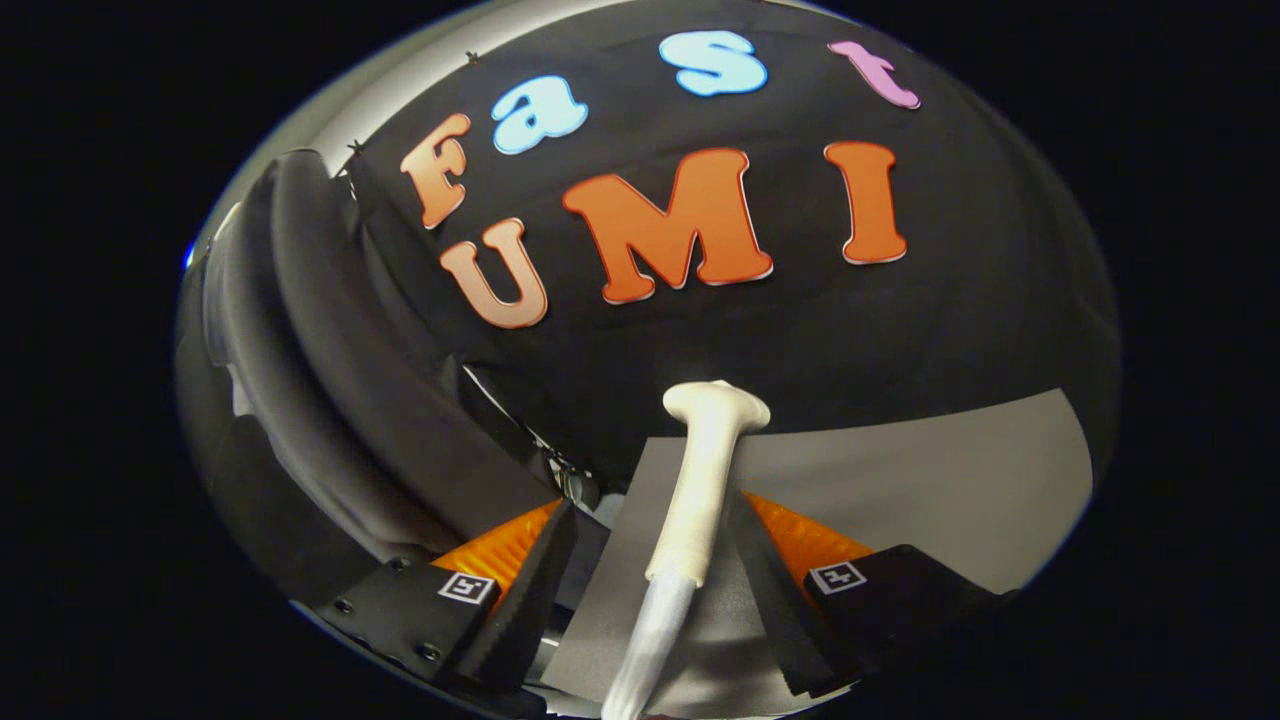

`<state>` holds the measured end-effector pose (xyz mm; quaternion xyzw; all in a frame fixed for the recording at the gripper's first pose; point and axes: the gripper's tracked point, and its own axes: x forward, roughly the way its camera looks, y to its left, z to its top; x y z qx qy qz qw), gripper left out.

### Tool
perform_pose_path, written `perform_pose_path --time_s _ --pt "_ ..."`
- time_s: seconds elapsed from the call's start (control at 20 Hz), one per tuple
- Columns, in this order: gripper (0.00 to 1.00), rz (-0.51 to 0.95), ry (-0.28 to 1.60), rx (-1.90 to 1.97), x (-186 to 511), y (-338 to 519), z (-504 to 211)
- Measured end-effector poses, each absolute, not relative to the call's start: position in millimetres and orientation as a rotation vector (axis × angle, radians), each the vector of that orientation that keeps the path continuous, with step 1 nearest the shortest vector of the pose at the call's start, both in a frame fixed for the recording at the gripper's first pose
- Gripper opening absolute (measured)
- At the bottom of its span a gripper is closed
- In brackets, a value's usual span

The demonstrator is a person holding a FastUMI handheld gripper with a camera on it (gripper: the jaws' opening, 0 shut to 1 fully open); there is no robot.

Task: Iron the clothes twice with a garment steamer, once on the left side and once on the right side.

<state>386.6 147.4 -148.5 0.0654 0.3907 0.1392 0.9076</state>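
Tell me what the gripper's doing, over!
Gripper open, not clamping. White steamer upright between the fingers, head just beyond them. Dark garment beside it, apart. Nothing in the way.

Steamer (700,480) lower handle blurred between the hand-held gripper (650,520) fingers; finger contact on it indiscernible.

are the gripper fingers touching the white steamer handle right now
Apart. The gripper view shows dark gaps between the steamer and each finger of the open gripper.

staged recording booth, not a home: black cloth wall (800,330) behind a bare grey tabletop (950,480), dark drape (330,400) alongside.
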Motion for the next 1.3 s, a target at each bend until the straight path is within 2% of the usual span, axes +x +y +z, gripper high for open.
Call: perform_pose_path --time_s 0.25,0.5,0.75,0.9,1.0,1.3 --pt "0.98 0.227 0.949 0.198 419.6 144.1 -194.2" --pt "0.92 0.219 0.999 0.232 428.6 142.3 -213.7" --pt "0.55 0.278 1.046 0.207 411.0 150.2 -222.0" --pt "0.45 0.313 1.001 0.243 405.3 161.8 -208.9" --pt "0.42 0.31 0.964 0.191 399.3 162.3 -204.6" --pt "0.42 0.252 0.789 0.089 381.9 145.3 -161.9"
